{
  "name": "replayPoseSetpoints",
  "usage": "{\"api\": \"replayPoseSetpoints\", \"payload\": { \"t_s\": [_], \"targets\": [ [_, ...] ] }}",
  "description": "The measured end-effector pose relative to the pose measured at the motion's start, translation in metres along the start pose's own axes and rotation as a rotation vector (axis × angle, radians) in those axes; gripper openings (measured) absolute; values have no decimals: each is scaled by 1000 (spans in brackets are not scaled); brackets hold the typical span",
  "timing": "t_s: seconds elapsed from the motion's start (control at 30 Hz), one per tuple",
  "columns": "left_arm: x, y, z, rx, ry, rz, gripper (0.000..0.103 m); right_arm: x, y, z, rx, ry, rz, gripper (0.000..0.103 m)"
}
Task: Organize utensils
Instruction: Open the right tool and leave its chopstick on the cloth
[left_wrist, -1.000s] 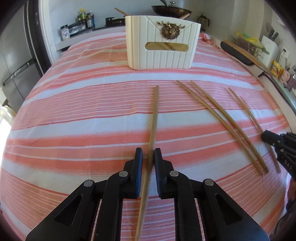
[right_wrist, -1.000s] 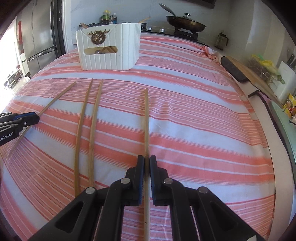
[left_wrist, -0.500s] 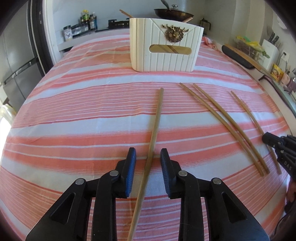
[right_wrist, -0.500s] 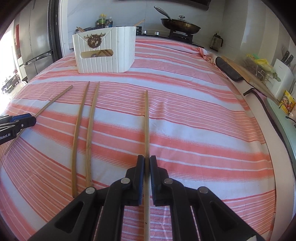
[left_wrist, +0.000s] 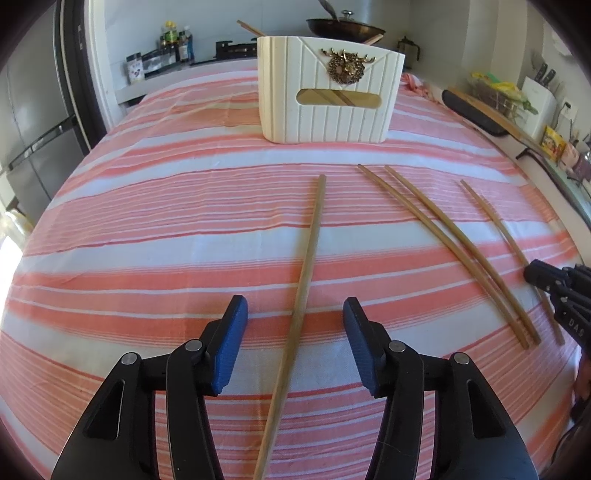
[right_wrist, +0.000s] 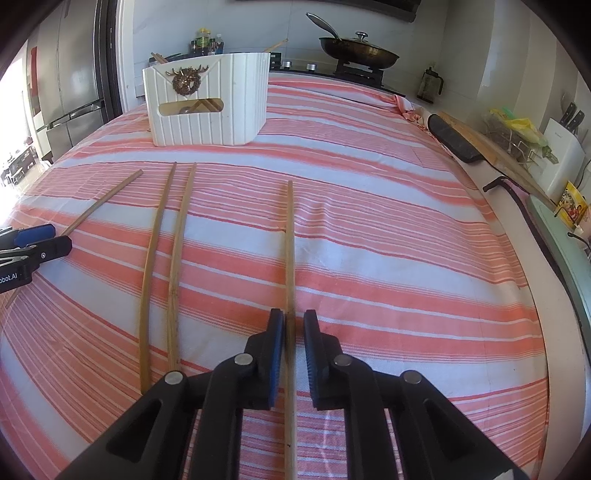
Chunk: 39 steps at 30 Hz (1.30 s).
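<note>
Left wrist view: right gripper (left_wrist: 554, 291) at the edge reads "DAS". White caddy (left_wrist: 328, 90) holds wooden sticks behind its slot. Left gripper (left_wrist: 295, 321), pinching a second ago, is now spread wide around a chopstick (left_wrist: 308, 266) lying on the striped cloth (left_wrist: 147, 229). Right wrist view: left gripper (right_wrist: 33, 243) reads "obot.AI"; right gripper has parted slightly, straddling another chopstick (right_wrist: 290, 251).

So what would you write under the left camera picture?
Open left gripper straddles one chopstick on the striped cloth, three more beside it, white box beyond.
</note>
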<state>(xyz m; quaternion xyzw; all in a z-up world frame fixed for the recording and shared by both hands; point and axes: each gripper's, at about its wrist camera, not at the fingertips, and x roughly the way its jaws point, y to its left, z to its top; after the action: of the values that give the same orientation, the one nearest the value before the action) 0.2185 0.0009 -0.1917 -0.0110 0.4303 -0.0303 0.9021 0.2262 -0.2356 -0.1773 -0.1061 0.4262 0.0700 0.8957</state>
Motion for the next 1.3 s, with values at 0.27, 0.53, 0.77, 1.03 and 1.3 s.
{"api": "replayPoseSetpoints", "payload": {
  "t_s": [0.27,0.53,0.77,1.03,1.3],
  "targets": [
    [-1,1,-1,-5,-4,6,68,1,0,0,5,-2,5,12],
    [1,1,-1,-8,4,12,81,1,-1,0,20,-2,15,13],
    [3,-1,-1,6,13,27,86,1,-3,-2,31,-4,29,15],
    [4,-2,-2,14,21,30,90,1,-3,-2,33,-5,31,15],
    [4,-2,-2,14,21,30,91,1,-2,-3,26,-5,23,15]
  ]
}}
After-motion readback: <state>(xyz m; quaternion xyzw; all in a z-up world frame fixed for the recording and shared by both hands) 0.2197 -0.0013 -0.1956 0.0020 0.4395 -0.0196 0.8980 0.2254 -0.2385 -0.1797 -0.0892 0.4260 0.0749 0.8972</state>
